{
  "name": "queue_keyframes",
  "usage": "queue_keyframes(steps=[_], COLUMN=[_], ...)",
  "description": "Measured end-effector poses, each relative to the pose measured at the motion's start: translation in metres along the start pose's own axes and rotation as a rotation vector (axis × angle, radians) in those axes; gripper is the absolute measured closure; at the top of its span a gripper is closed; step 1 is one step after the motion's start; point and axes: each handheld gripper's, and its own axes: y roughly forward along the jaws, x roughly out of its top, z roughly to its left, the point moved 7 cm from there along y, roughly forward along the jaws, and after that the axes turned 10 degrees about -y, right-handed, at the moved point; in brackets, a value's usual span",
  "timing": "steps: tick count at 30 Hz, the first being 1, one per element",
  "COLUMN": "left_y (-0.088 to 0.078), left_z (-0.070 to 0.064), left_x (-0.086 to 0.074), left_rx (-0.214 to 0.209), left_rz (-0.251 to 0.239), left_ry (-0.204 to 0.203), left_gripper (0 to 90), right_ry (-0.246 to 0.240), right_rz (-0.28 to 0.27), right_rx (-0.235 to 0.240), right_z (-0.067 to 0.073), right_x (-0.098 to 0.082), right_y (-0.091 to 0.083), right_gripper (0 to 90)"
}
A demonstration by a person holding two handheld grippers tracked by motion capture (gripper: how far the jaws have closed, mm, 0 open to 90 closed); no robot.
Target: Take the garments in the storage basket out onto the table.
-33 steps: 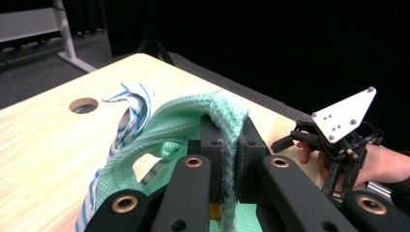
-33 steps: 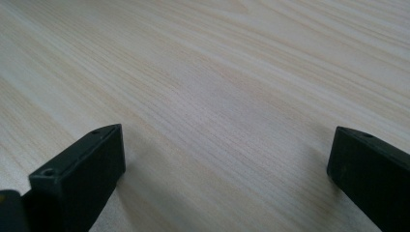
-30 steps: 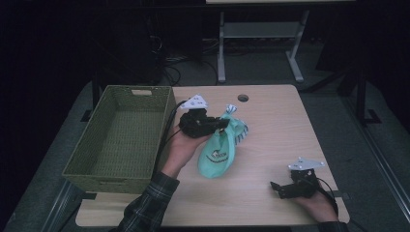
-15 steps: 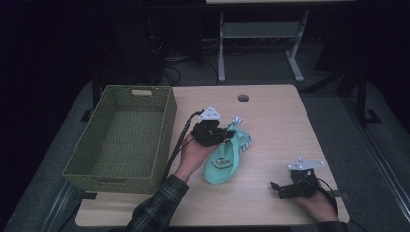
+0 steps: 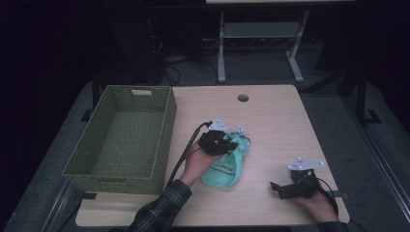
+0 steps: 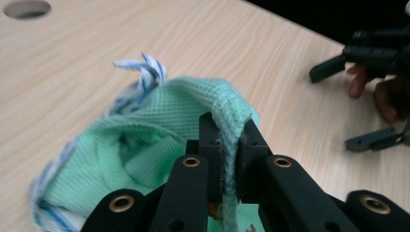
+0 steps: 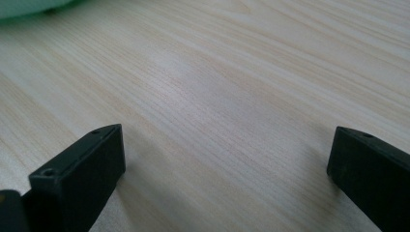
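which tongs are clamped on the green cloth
The left tongs: their jaws pinch a fold of the cloth. The right tongs stand open over bare table.

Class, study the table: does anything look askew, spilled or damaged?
Nothing looks damaged or spilled. The green cloth lies crumpled on the table beside the basket, a fold pinched by the left gripper.

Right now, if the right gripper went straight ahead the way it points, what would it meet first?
Probably bare table: the open right gripper looks low along the wood. Beyond it lies the green cloth, which the left gripper pinches, though it sits off to one side and depth is unclear.
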Motion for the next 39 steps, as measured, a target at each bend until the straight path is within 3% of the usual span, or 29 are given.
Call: queue_keyframes(steps=[6, 10, 12, 20, 27, 33, 39], left_y=[0.010, 0.011, 0.008, -0.014, -0.033, -0.044, -0.053], left_z=[0.001, 0.002, 0.001, -0.001, -0.006, -0.004, 0.003], left_x=[-0.015, -0.018, -0.016, -0.009, -0.014, -0.027, -0.040], left_rx=[0.000, 0.003, 0.007, 0.003, 0.006, 0.046, 0.065], left_rz=[0.052, 0.068, 0.055, 0.021, 0.013, 0.038, 0.048], left_ry=[-0.001, 0.007, 0.014, 0.011, 0.021, 0.041, 0.002], left_gripper=[79.0, 67.6, 56.0, 45.0, 49.8, 62.3, 79.8], right_ry=[0.000, 0.000, 0.000, 0.001, 0.001, 0.001, 0.005], right_rz=[-0.001, -0.001, -0.001, 0.000, 0.000, -0.001, 0.002], right_rx=[0.001, 0.001, 0.001, 0.001, 0.001, 0.001, 0.003], right_z=[0.000, 0.000, 0.000, 0.000, 0.000, 0.000, 0.001], right_x=[0.000, 0.000, 0.000, 0.000, 0.000, 0.000, 0.000], right_y=[0.000, 0.000, 0.000, 0.000, 0.000, 0.000, 0.000], right_gripper=[0.0, 0.0, 0.0, 0.0, 0.0, 0.0, 0.0])
